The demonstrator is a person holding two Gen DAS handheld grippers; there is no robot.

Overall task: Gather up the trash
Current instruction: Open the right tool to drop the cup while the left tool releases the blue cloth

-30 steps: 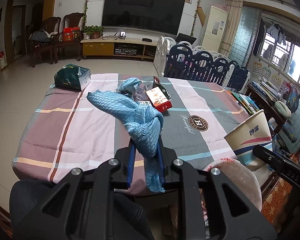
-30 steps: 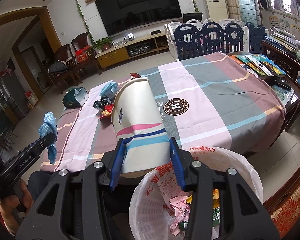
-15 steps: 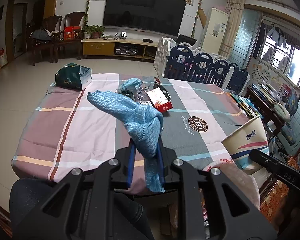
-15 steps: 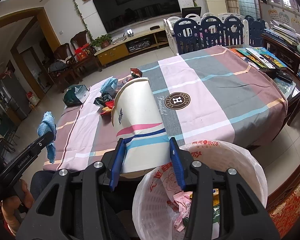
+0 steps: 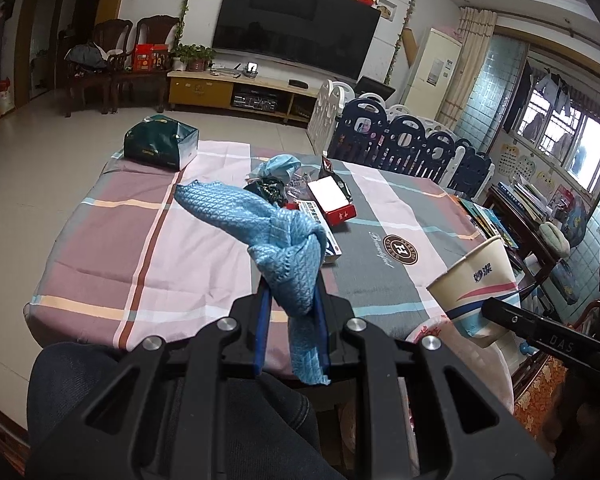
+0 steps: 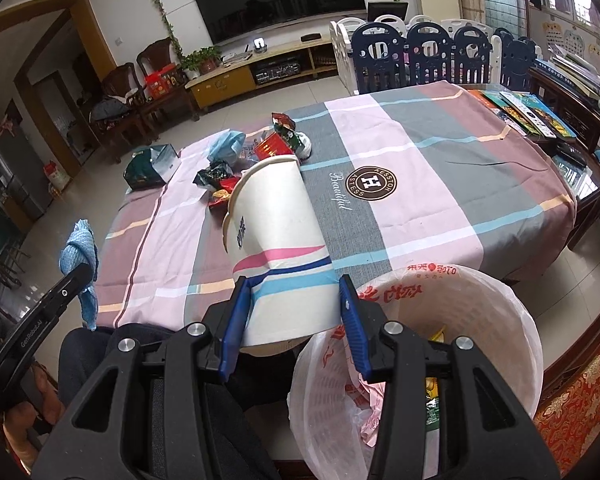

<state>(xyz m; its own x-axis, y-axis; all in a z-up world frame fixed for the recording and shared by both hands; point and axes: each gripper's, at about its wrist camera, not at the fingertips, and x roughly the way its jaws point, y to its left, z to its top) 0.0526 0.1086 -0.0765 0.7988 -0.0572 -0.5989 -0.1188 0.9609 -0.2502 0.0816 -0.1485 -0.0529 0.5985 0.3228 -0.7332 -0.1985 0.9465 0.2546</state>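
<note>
My right gripper is shut on a large white paper cup with pink and blue stripes, held just left of a bin lined with a white bag that holds wrappers. The cup also shows in the left wrist view. My left gripper is shut on a knotted blue cloth, held off the table's near edge; the cloth shows at the left of the right wrist view. A pile of trash lies mid-table: wrappers, a red-and-white box, a blue bag.
The table has a striped cloth. A dark green box sits at its far left corner. Books lie at the right edge. A playpen fence and TV stand are behind. My knees are below the grippers.
The right gripper with the cup has moved back and lower toward the bin. In the left wrist view the cup has sunk lower at the right. The left gripper holds steady.
</note>
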